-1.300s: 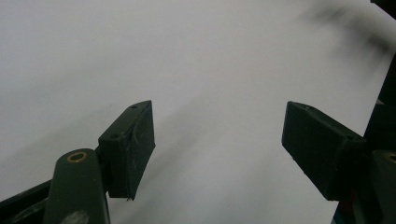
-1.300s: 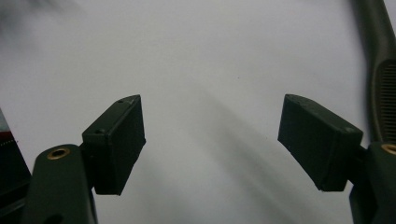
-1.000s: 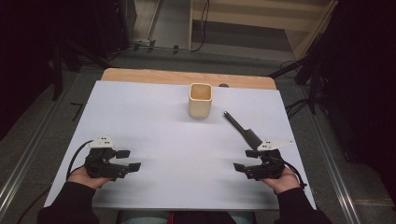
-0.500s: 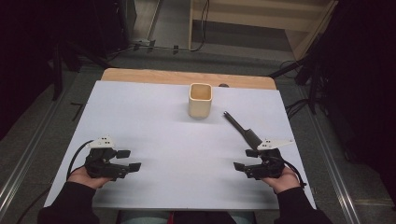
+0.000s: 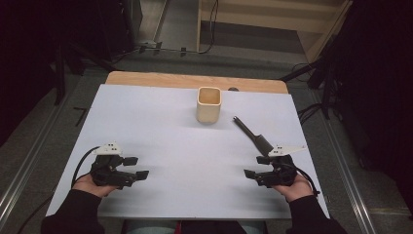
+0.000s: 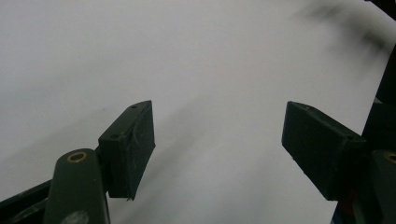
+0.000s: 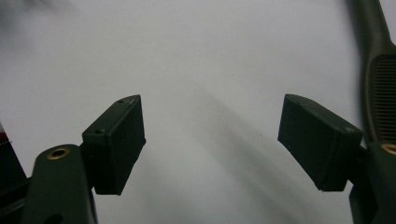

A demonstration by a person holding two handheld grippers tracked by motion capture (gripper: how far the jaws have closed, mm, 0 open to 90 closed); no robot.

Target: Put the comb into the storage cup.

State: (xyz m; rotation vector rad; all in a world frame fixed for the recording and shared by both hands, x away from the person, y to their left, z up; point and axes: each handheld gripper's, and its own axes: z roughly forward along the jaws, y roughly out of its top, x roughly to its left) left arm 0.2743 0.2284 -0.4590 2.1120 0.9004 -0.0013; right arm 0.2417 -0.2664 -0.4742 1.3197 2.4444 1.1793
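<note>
A cream square cup (image 5: 209,104) stands upright at the far middle of the white table sheet (image 5: 175,146). A dark long-handled tool (image 5: 252,133) lies to its right, slanting toward my right gripper (image 5: 256,165); its ribbed handle (image 7: 380,88) runs along the right edge of the right gripper view. That gripper rests open near the front right with nothing between its jaws. My left gripper (image 5: 136,166) rests open near the front left, also holding nothing. In the left gripper view (image 6: 217,140) and the right gripper view (image 7: 210,140) the jaws stand wide apart over bare sheet.
A strip of wooden tabletop (image 5: 195,80) shows behind the sheet, with a small dark object (image 5: 233,89) on it. Metal rails (image 5: 29,161) run along both sides of the table. Cables (image 5: 311,112) lie on the floor at the right.
</note>
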